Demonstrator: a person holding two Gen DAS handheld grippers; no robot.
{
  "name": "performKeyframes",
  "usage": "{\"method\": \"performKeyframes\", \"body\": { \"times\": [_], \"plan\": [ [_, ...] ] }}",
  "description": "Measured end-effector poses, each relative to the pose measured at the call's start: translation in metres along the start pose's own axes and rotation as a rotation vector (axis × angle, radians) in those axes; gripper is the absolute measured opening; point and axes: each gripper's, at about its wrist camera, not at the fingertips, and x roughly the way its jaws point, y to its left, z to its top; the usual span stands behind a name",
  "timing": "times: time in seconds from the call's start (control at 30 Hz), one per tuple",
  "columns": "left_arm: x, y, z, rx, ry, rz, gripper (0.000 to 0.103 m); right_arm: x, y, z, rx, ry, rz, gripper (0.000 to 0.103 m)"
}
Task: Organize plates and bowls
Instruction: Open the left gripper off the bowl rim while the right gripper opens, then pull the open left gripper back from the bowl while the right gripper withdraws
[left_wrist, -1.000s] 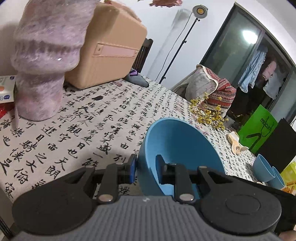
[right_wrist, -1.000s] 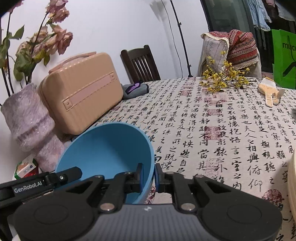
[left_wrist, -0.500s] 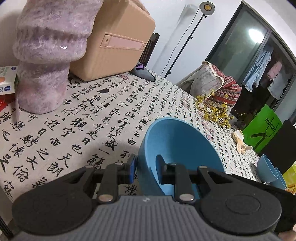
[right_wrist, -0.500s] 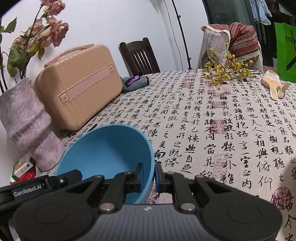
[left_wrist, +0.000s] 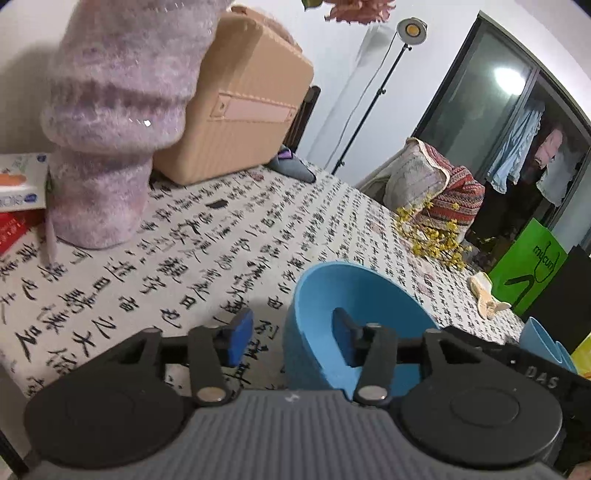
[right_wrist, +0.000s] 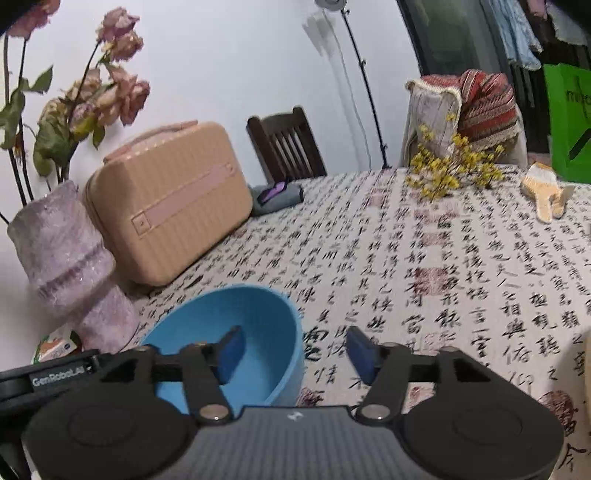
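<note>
A blue bowl (left_wrist: 343, 295) sits on the calligraphy tablecloth; it also shows in the right wrist view (right_wrist: 229, 321). My left gripper (left_wrist: 291, 338) is open, its jaws straddling the bowl's left rim without touching it. My right gripper (right_wrist: 295, 354) is open too, straddling the bowl's right rim, one finger inside, one outside. More blue bowls (left_wrist: 543, 341) stand at the far right of the left wrist view.
A fuzzy purple vase (left_wrist: 110, 122) with dried flowers and a peach case (right_wrist: 170, 203) stand near the wall. Yellow flower sprigs (right_wrist: 450, 170) and a wooden brush (right_wrist: 543, 195) lie at the table's far side. A dark chair (right_wrist: 284, 144) stands behind.
Both grippers have opened and let go of the blue bowl's rim. The bowl now rests on the tablecloth near the vase.
</note>
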Motion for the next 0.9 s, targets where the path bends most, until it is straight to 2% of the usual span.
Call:
{"method": "performKeyframes", "body": {
  "times": [0.13,0.2,0.23,0.27,0.3,0.33,0.5,0.8,0.9],
  "plan": [
    [-0.011,-0.001,-0.002,0.03,-0.046,0.0,0.077,-0.008,-0.007,-0.002,-0.006,-0.041,-0.002,0.083],
    [-0.018,-0.002,-0.002,0.056,-0.082,-0.005,0.082,-0.013,-0.01,-0.005,-0.016,-0.065,-0.001,0.088],
    [-0.022,-0.004,-0.003,0.068,-0.099,-0.006,0.088,-0.015,-0.01,-0.006,-0.029,-0.078,-0.006,0.09],
    [-0.026,-0.005,-0.004,0.077,-0.122,-0.005,0.099,-0.017,-0.01,-0.008,-0.051,-0.094,-0.015,0.091],
    [-0.031,-0.006,-0.005,0.087,-0.148,-0.002,0.103,-0.02,-0.01,-0.01,-0.071,-0.108,-0.021,0.097],
    [-0.035,-0.008,-0.007,0.098,-0.172,0.0,0.103,-0.022,-0.009,-0.011,-0.085,-0.118,-0.027,0.103],
    [-0.048,-0.015,-0.014,0.14,-0.236,0.003,0.103,-0.034,-0.012,-0.019,-0.121,-0.162,-0.051,0.103],
    [-0.063,-0.017,-0.034,0.177,-0.331,0.004,0.103,-0.06,-0.027,-0.03,-0.165,-0.194,-0.031,0.103],
    [-0.069,-0.019,-0.04,0.191,-0.364,0.009,0.103,-0.069,-0.034,-0.031,-0.186,-0.207,-0.058,0.103]
  ]
}}
